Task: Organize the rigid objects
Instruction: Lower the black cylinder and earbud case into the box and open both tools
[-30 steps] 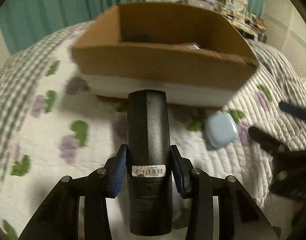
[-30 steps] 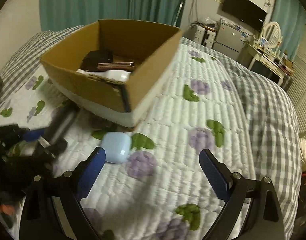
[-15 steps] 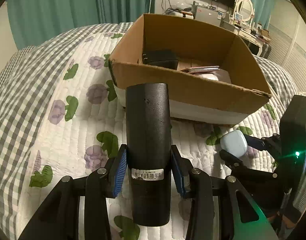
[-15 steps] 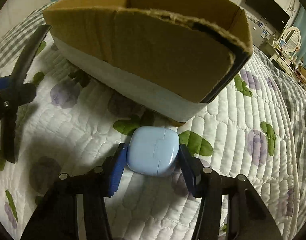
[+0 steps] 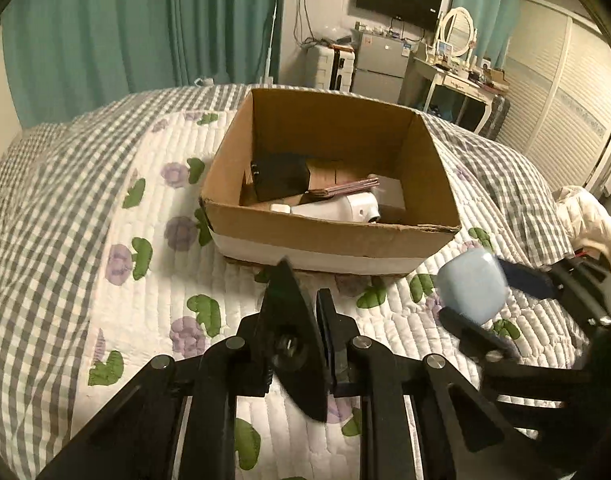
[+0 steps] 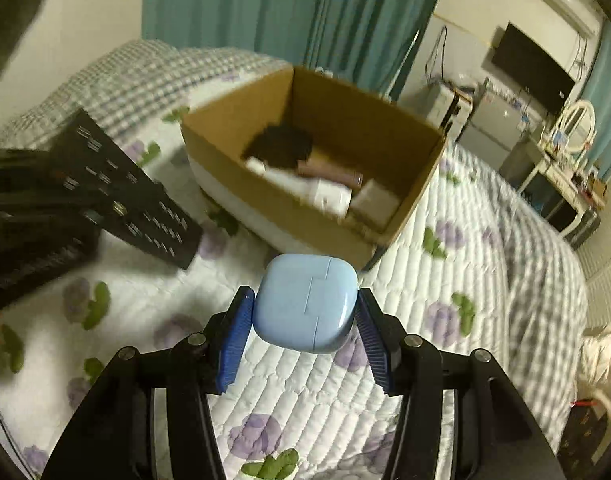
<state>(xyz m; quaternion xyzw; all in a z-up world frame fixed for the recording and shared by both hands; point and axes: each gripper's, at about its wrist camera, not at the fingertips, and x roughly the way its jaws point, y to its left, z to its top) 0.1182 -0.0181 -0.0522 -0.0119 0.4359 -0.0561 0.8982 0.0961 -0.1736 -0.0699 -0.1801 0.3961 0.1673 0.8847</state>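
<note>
Broadly, bed quilt [image 5: 105,208]: flowered and checked, under everything.
Cardboard box [image 5: 329,240]: open-topped, at 12 o'clock of both grippers, holding a black item, a white device and flat pieces.
Left gripper [image 5: 301,344]: jaws clamped on a black remote [image 5: 293,344], seen edge-on.
Right gripper [image 6: 305,320]: pads pressed on a pale blue case [image 6: 307,300], lifted off the quilt, near the box.

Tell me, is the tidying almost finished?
Nearly. The cardboard box already holds several things, like a white gadget and a black case. The left claw grips a black remote, and the right claw grips a light blue case. Both are lifted above the quilt, not yet in the box.
</note>
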